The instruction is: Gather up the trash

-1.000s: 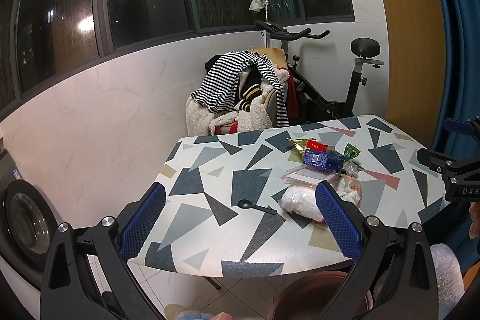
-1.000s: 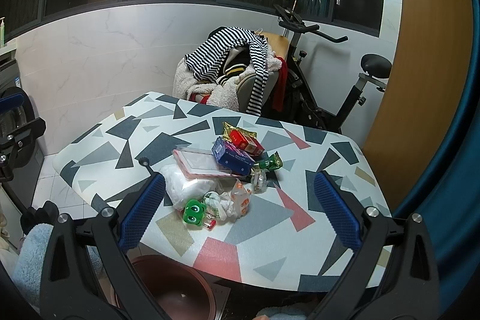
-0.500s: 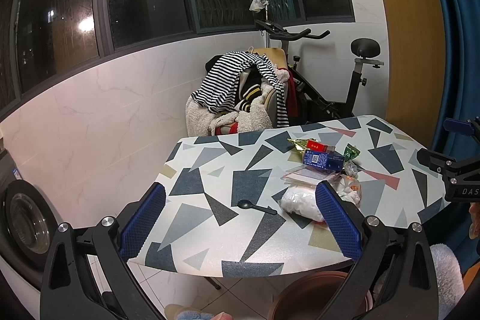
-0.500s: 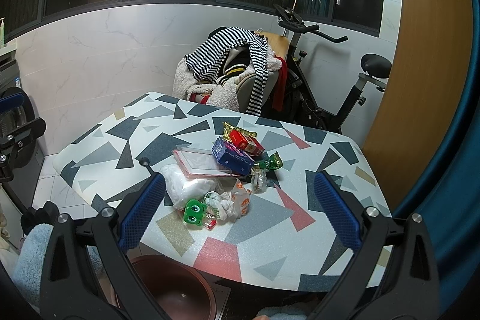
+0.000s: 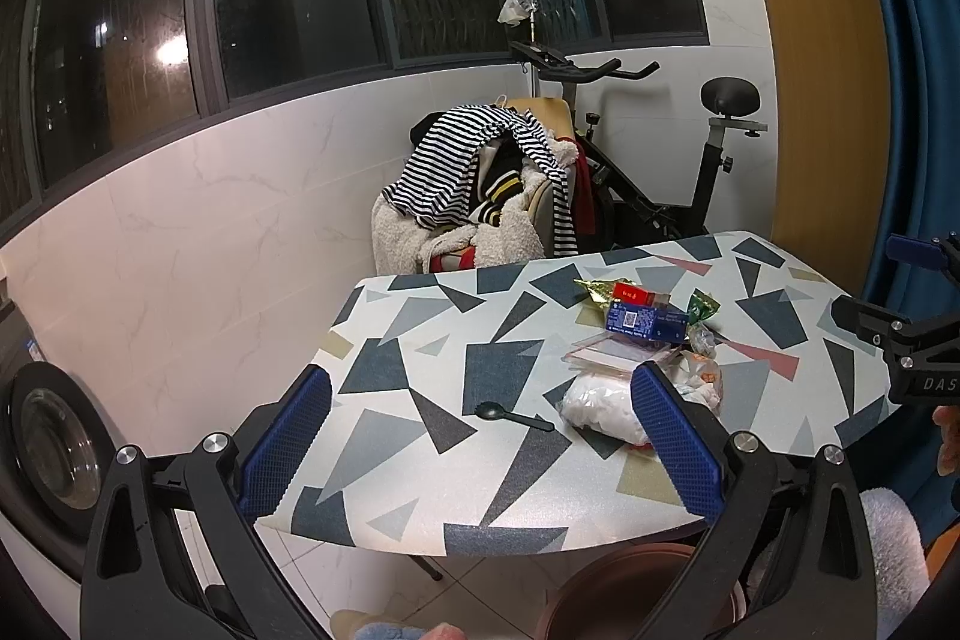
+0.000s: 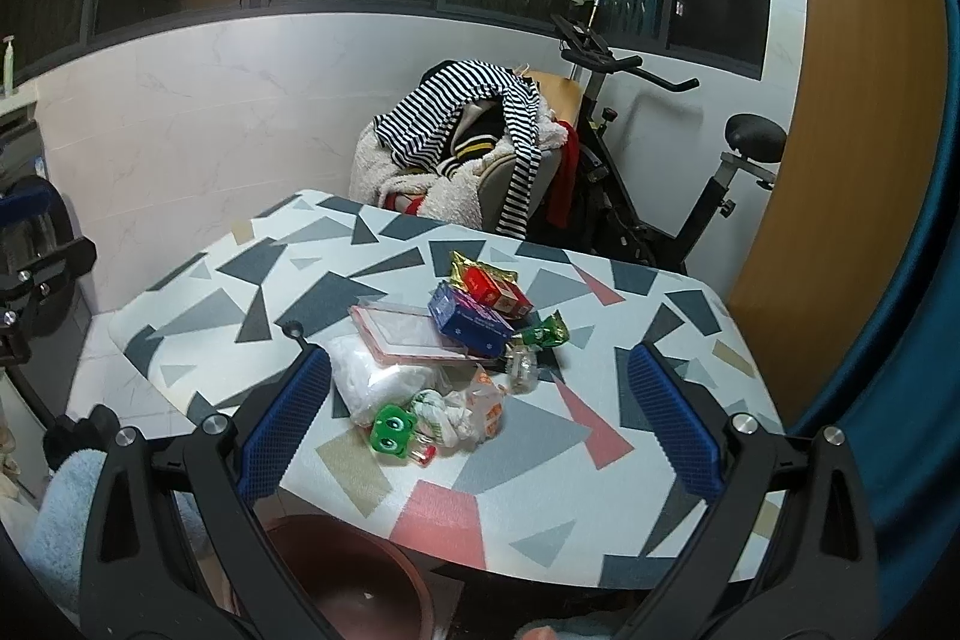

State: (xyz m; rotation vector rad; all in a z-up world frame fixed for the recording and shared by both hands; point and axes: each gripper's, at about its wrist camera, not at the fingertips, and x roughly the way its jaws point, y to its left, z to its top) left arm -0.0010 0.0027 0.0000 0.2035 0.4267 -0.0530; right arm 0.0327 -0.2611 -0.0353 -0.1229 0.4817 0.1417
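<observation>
Below table edge (image 6: 456, 532), brown bin (image 6: 360, 580), trash pile (image 6: 444, 352) on tabletop

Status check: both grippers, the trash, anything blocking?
Left gripper open, empty, short of table. Right gripper open, empty, facing trash pile. Black spoon lies apart. Brown bin below table edge. Nothing blocking.

A lived-in home corner — exercise bike (image 5: 654, 148), clothes-heaped chair (image 5: 480, 196), washing machine (image 5: 42, 442), patterned table (image 5: 420, 400).
</observation>
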